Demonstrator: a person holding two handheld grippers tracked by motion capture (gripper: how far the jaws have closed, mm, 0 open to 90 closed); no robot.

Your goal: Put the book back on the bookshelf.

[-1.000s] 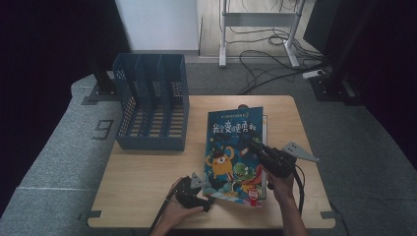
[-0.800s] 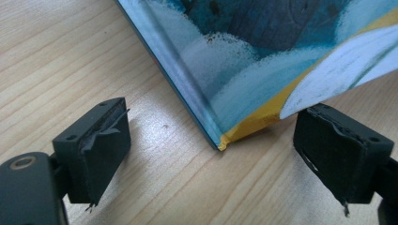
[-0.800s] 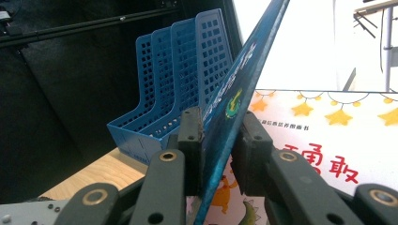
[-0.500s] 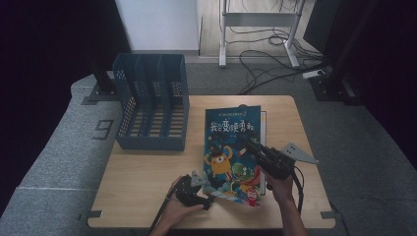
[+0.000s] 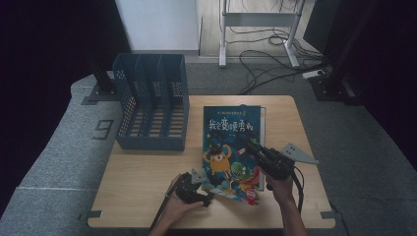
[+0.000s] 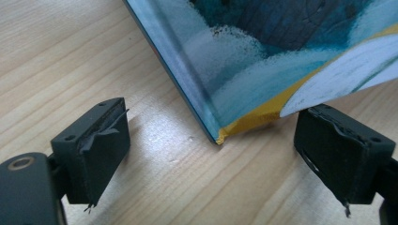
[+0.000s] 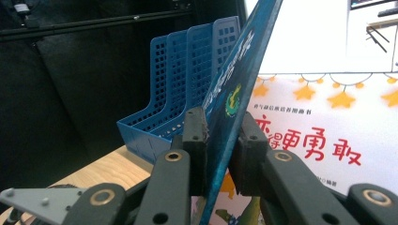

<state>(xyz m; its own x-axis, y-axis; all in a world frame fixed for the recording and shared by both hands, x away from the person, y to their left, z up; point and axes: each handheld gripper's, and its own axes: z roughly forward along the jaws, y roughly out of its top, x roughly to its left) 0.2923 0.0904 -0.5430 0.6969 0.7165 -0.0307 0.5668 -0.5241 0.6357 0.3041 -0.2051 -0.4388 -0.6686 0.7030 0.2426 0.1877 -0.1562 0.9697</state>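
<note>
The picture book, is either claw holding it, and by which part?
The right claw pinches the picture book's lifted front cover at its edge. The left claw is open around the book's near corner, gripping nothing.

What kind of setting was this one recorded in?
Probably a lab or studio recording bay, not a home: a small wooden table on grey carpet, dark curtains at the sides, and loose cables around a metal stand behind it.
</note>
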